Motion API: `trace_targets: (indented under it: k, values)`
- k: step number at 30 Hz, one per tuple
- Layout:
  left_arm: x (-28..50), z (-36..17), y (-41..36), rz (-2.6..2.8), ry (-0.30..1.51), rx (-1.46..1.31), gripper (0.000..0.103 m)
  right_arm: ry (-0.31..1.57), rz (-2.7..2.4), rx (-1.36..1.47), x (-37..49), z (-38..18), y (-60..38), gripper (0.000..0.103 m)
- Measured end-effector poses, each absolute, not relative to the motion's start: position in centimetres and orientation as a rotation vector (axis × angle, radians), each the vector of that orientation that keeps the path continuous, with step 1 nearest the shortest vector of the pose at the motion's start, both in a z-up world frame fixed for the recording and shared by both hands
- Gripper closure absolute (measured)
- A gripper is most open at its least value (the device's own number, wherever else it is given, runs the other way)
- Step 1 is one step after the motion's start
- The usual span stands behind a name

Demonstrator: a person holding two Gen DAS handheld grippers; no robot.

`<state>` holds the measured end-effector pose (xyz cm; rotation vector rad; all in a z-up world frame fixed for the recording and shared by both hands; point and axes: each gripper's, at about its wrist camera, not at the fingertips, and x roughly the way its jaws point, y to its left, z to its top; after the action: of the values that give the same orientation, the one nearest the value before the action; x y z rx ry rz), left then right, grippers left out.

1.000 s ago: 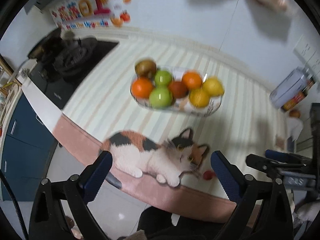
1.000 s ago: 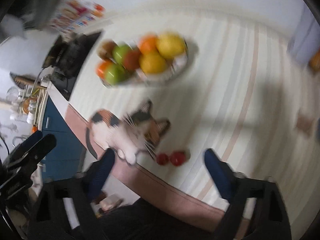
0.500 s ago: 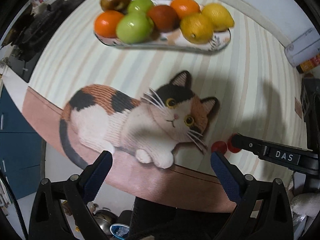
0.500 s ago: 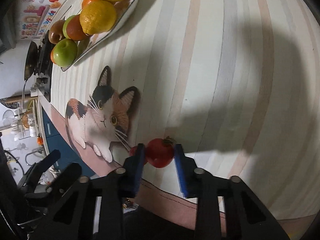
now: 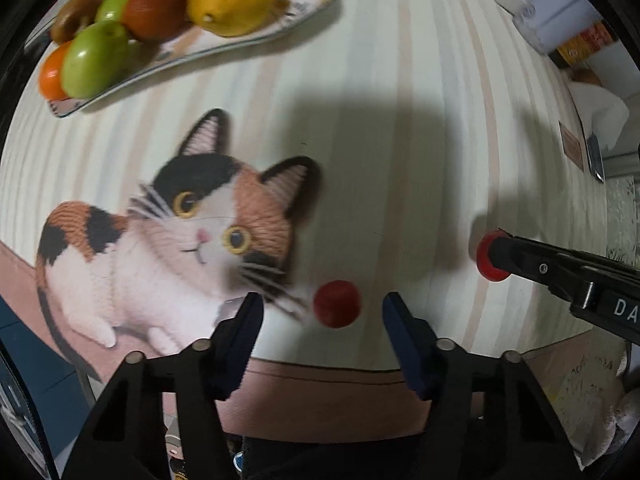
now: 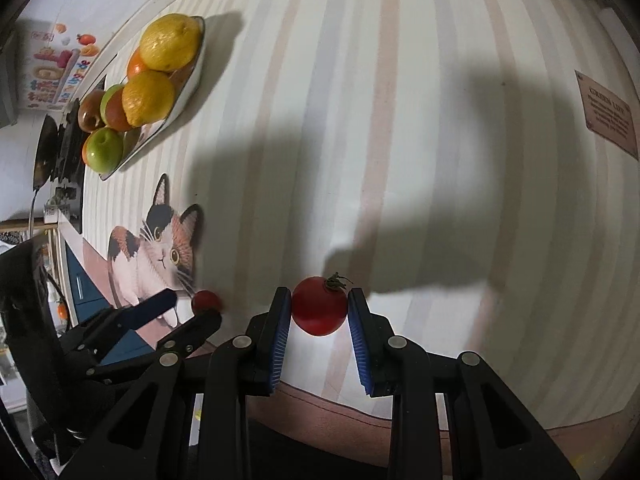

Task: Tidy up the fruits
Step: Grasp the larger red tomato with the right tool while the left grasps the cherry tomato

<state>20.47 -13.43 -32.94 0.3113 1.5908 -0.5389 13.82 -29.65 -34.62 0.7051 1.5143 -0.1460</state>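
The right claw [image 6: 319, 312] gripped a stemmed red tomato [image 6: 319, 311]; the left claw [image 5: 323, 312] gaped around a smaller tomato [image 5: 337, 303].

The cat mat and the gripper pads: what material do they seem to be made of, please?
The cat mat looks like printed soft fabric or rubber-backed cloth: the cat imitates knitted yarn, yet lies flat and matte, so probably a print. The blue pads on the right gripper, closed on the tomato, look like ribbed rubber or soft plastic: fine ridges show on their edges. The arms look like matte black rigid plastic.
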Motion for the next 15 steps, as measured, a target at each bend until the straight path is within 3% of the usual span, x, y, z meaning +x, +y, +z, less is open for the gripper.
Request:
trace_targets:
  k: [8, 15]
  values:
    - [19.9, -33.5, -14.6, -0.556, 1.598, 0.338, 0.079, 1.509, -0.151, 0.7, 13.5, -34.7, -29.8, 0.071]
    - [20.0, -33.2, -15.1, -0.553, 1.592, 0.321, 0.08, 1.502, -0.144, 0.691, 14.0, -34.4, -29.8, 0.071]
